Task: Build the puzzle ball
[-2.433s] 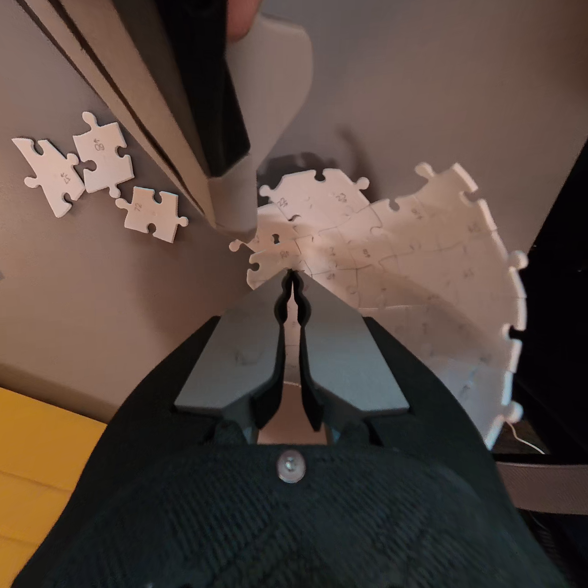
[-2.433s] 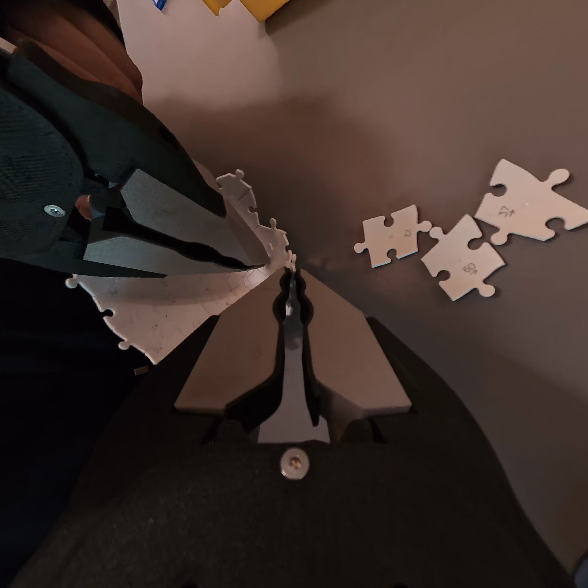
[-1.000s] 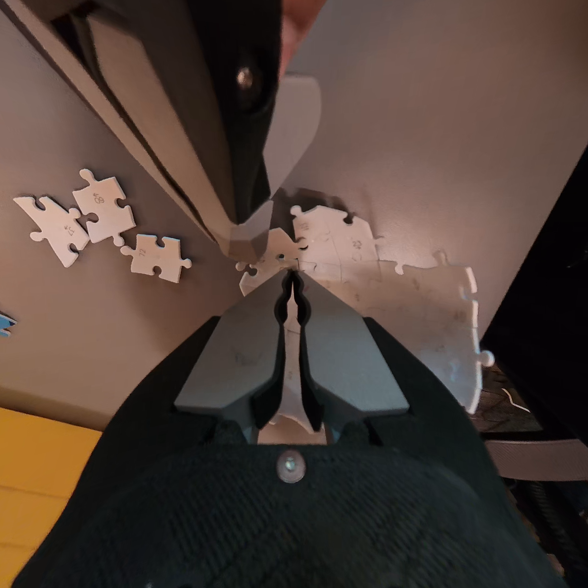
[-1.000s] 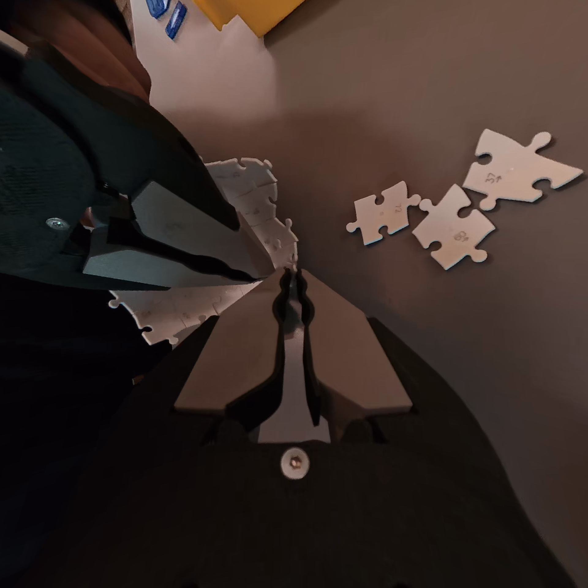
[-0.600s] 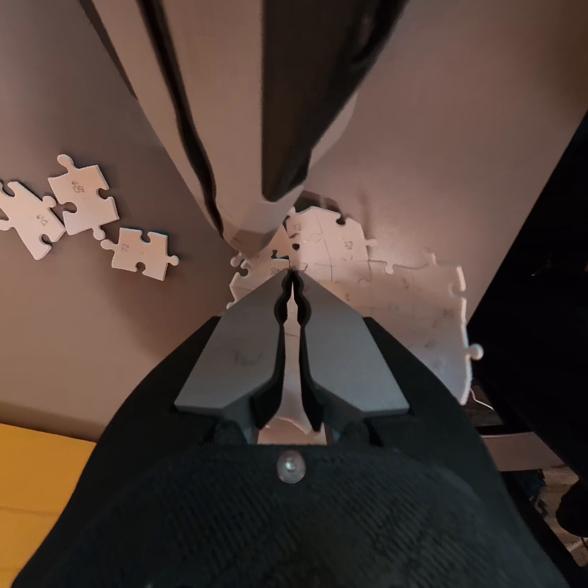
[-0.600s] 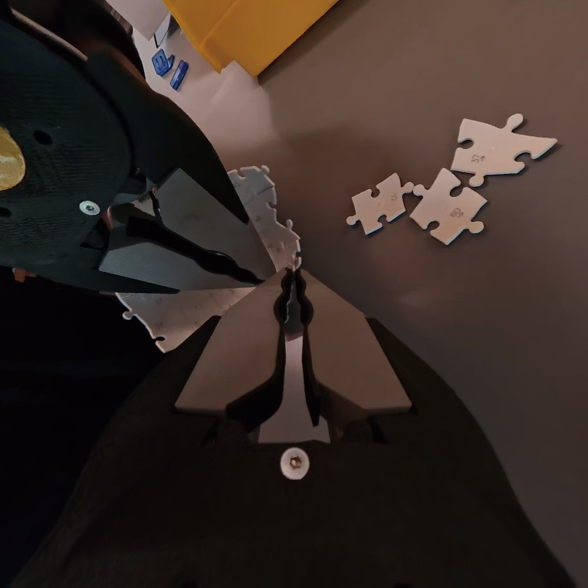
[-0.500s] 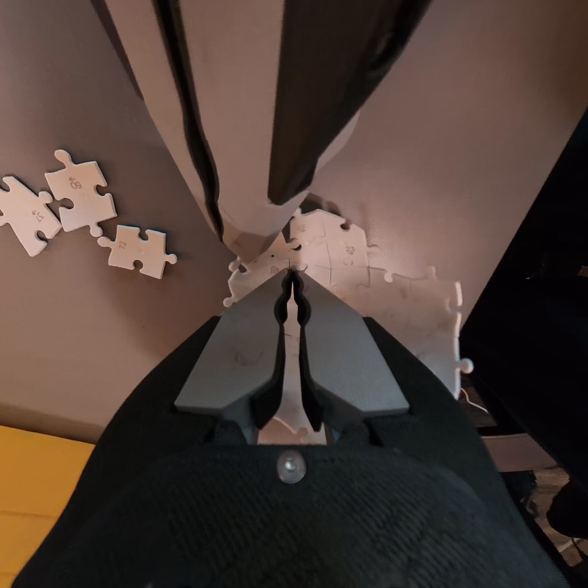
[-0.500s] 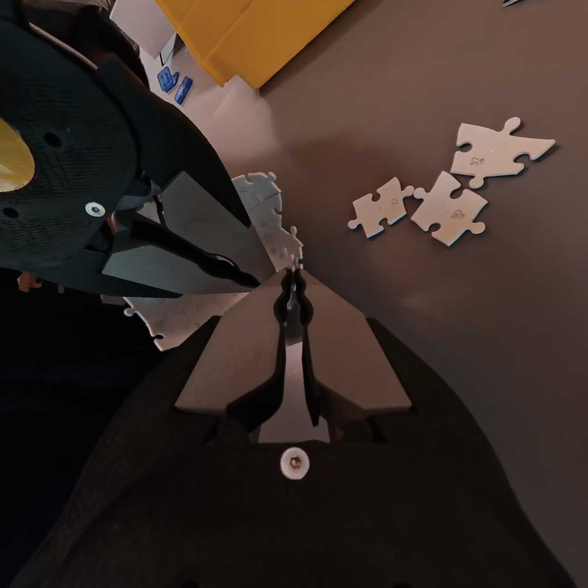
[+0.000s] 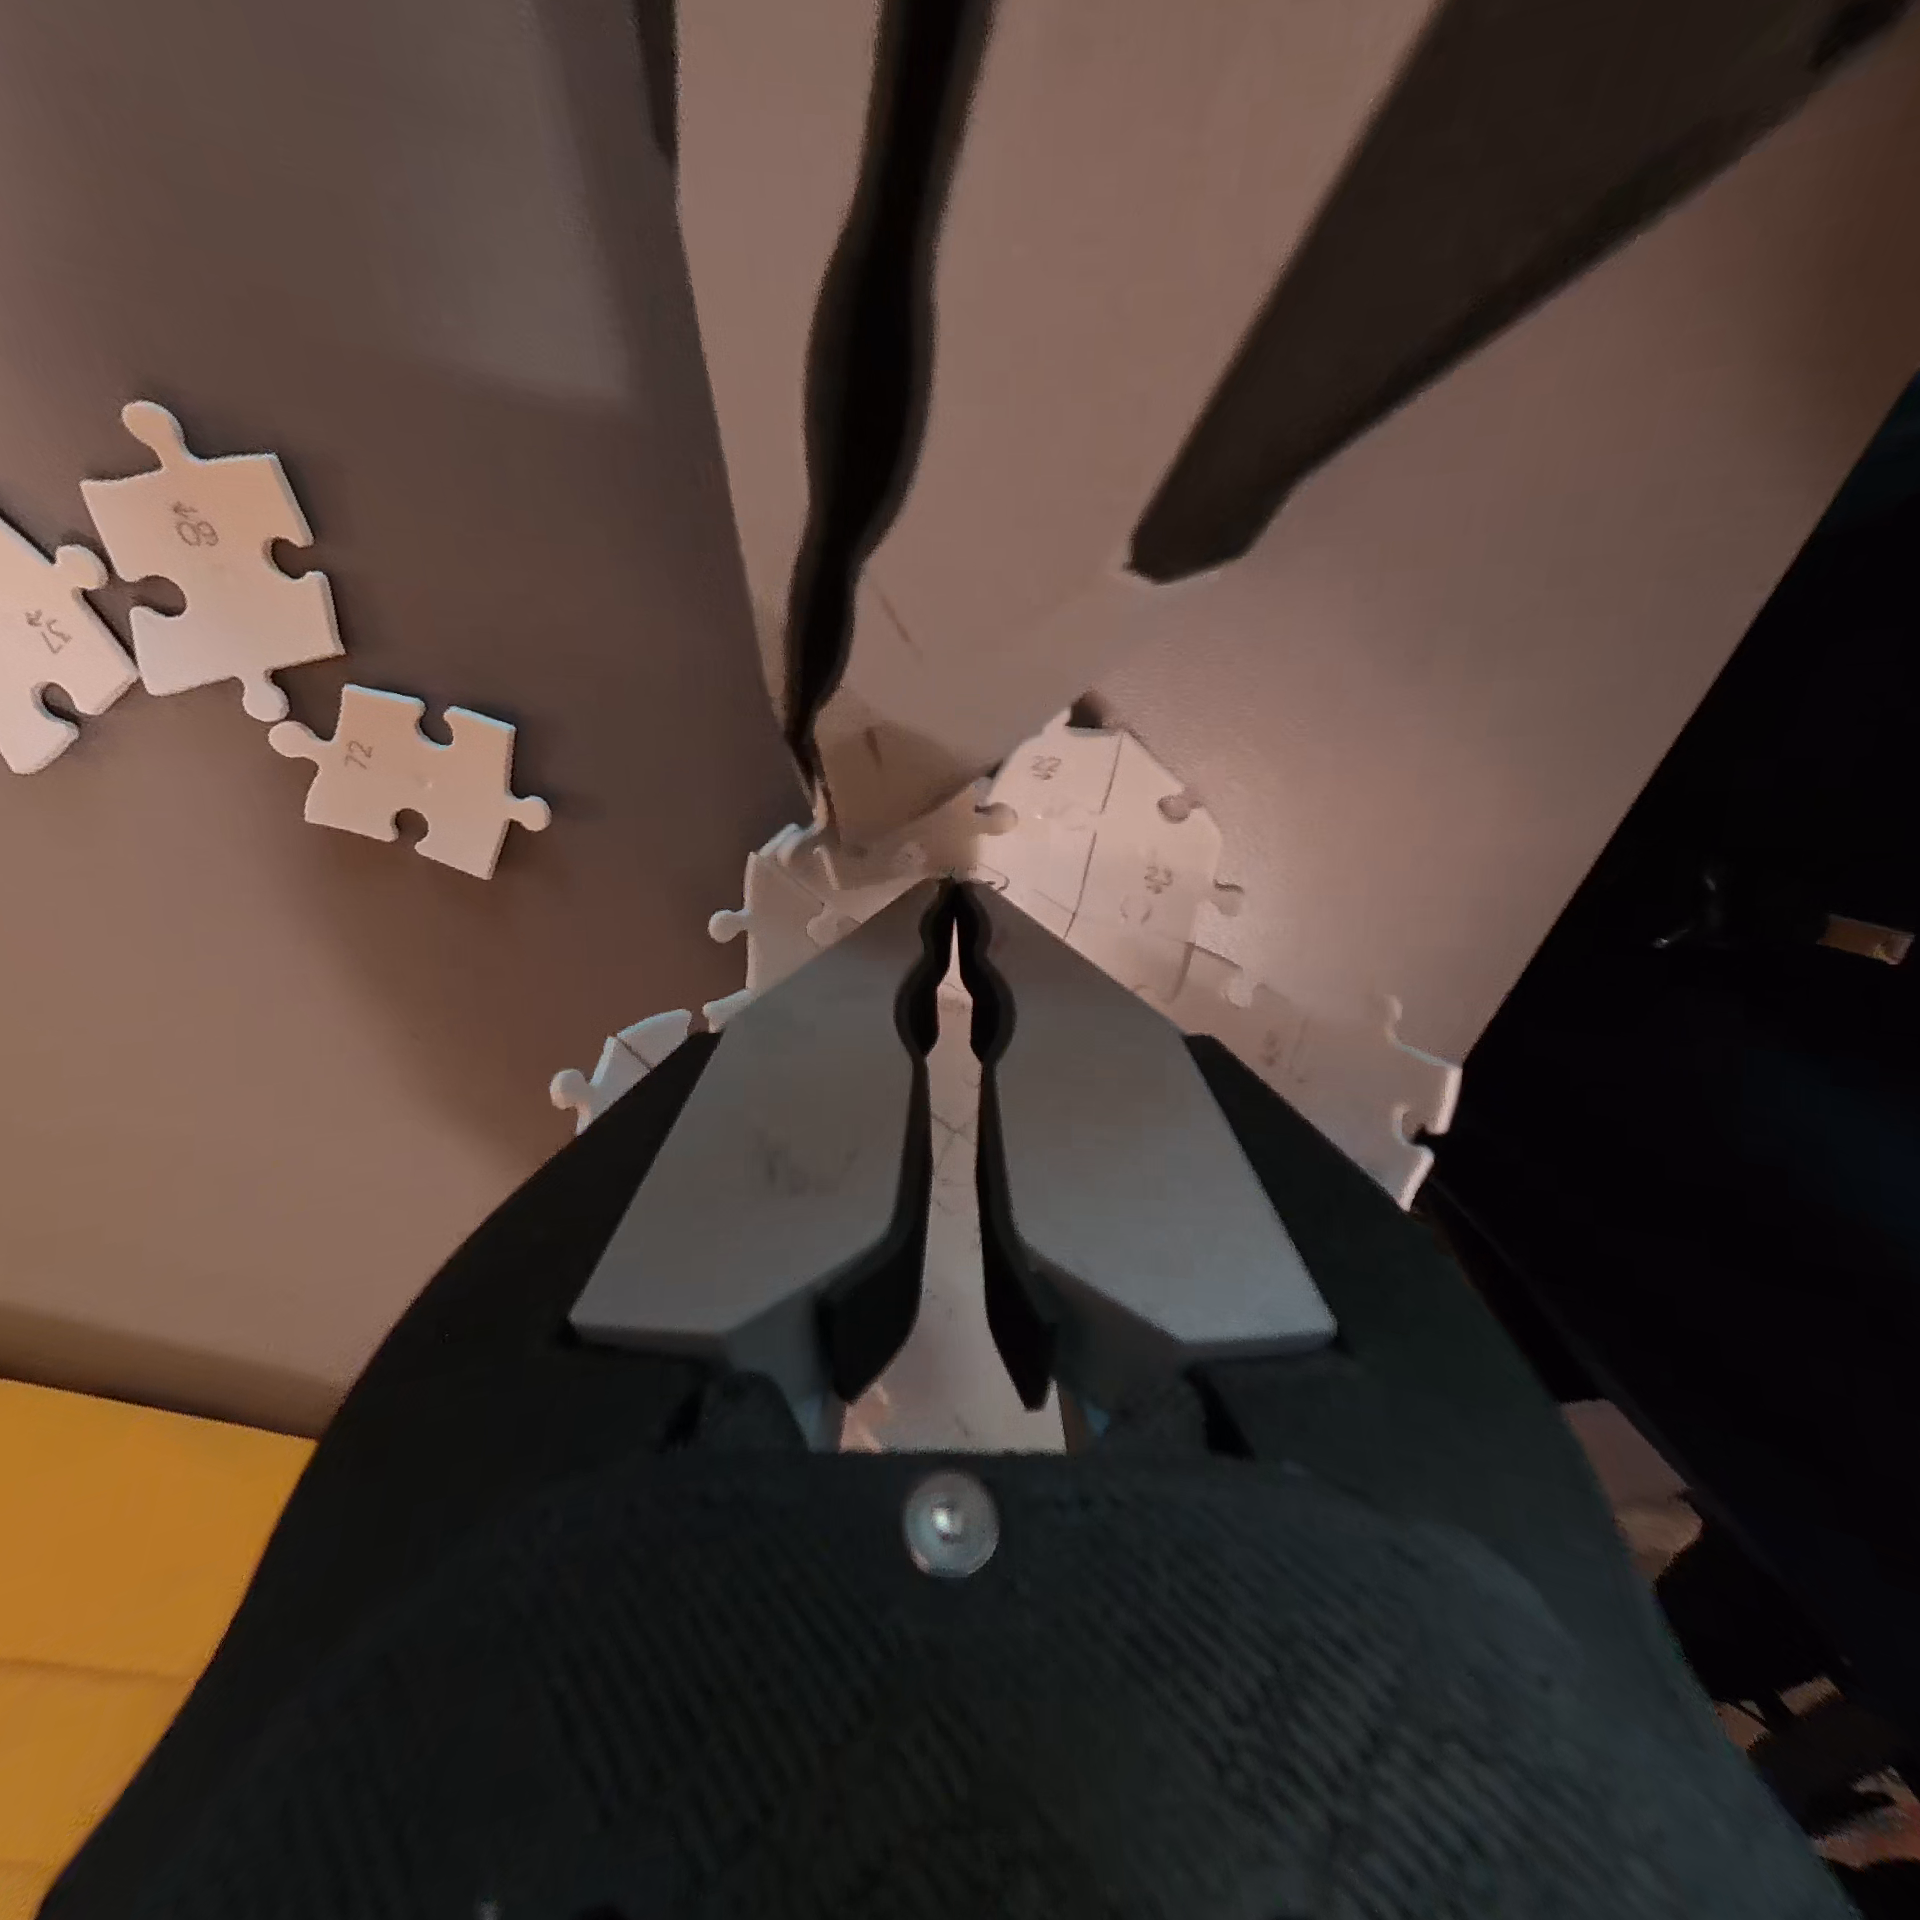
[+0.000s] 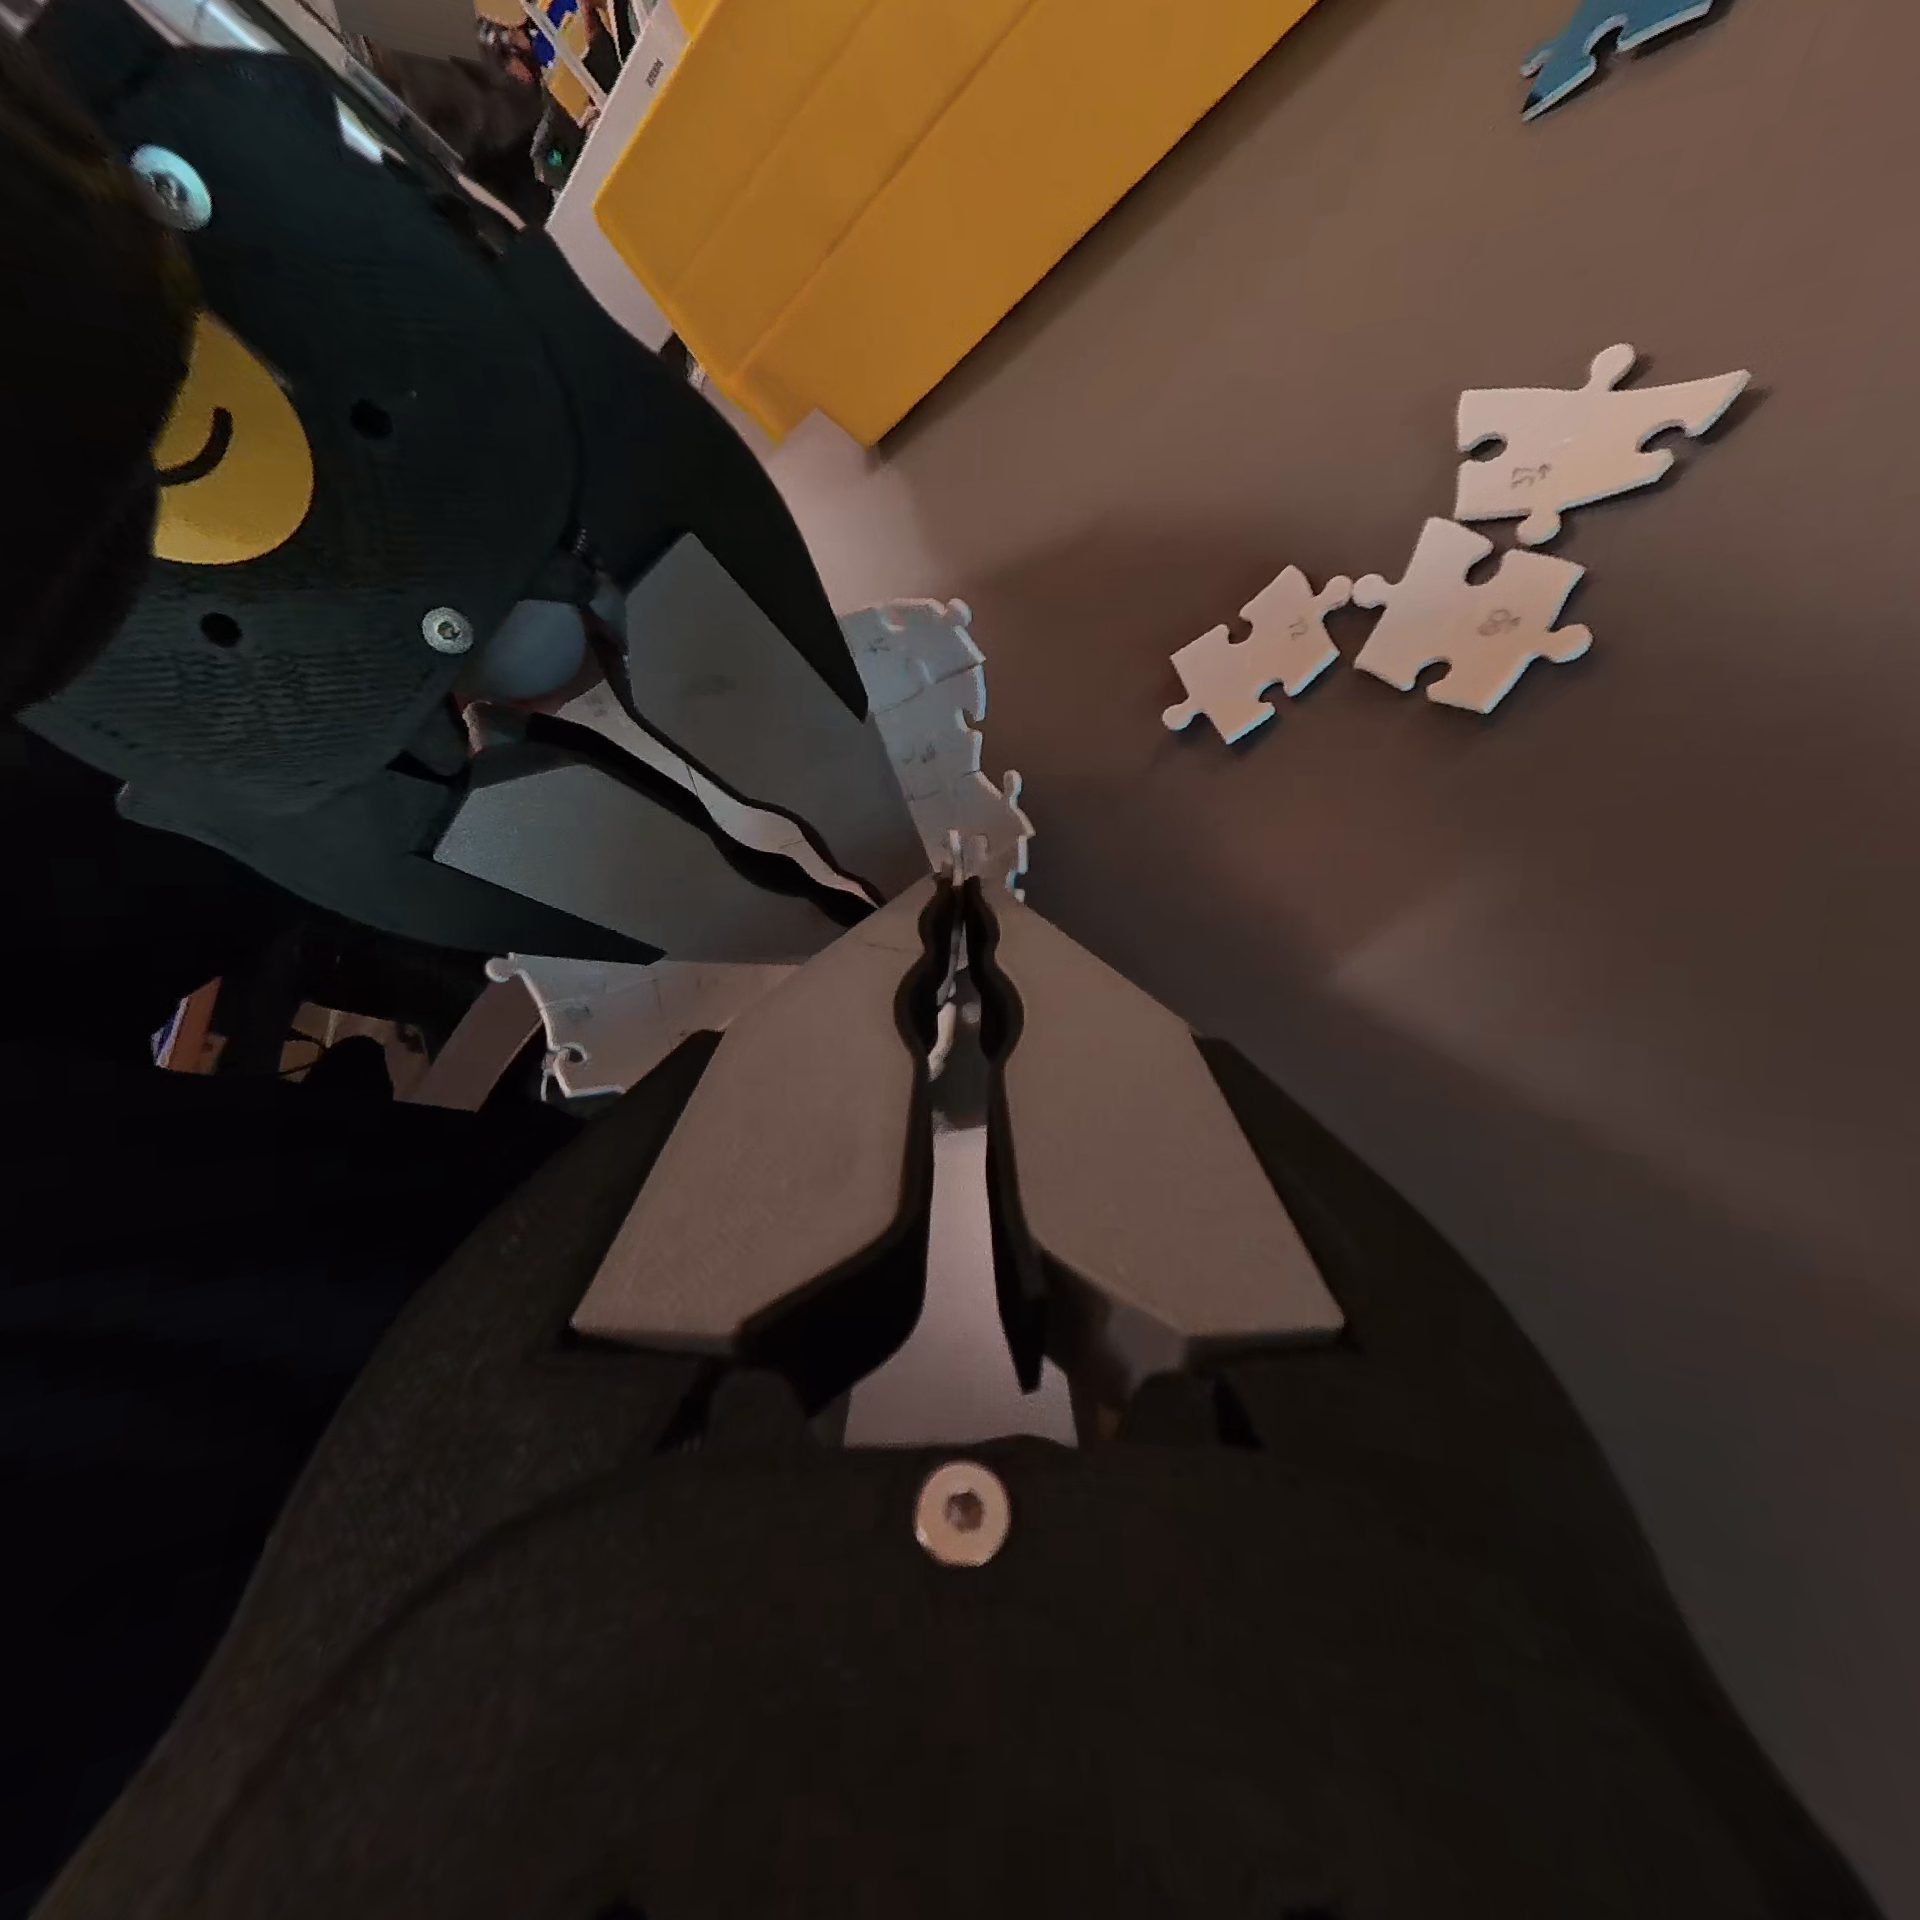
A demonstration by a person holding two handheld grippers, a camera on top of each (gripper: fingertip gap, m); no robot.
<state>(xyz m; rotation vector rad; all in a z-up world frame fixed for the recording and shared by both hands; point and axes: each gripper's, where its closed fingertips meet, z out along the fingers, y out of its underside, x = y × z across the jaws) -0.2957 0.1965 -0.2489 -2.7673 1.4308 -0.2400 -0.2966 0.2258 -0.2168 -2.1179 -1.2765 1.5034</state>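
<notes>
The part-built puzzle ball (image 9: 1127, 883) is a curved white shell of joined pieces, held over the grey table. My left gripper (image 9: 956, 888) is shut on its inner face near the rim. My right gripper (image 10: 956, 883) is shut on a white edge piece of the same shell (image 10: 930, 717); I cannot tell if that piece is locked in. The two sets of tips almost meet. The right gripper's fingers (image 9: 831, 644) come down from the top of the left wrist view. The left gripper (image 10: 862, 899) enters the right wrist view from the left. Much of the shell is hidden behind the fingers.
Three loose white pieces lie on the table beside the shell: a small one (image 9: 410, 769) (image 10: 1257, 655), a middle one (image 9: 213, 582) (image 10: 1475, 618) and a far one (image 9: 42, 644) (image 10: 1579, 436). A yellow box (image 10: 935, 187) (image 9: 114, 1558) stands nearby. A blue piece (image 10: 1600, 42) lies farther off. The left gripper's tips are roughly 4 cm from the right gripper's.
Both grippers stay shut on the shell and have turned it together. The right gripper now points more steeply down in the left wrist view. The yellow box has come into the right wrist view.
</notes>
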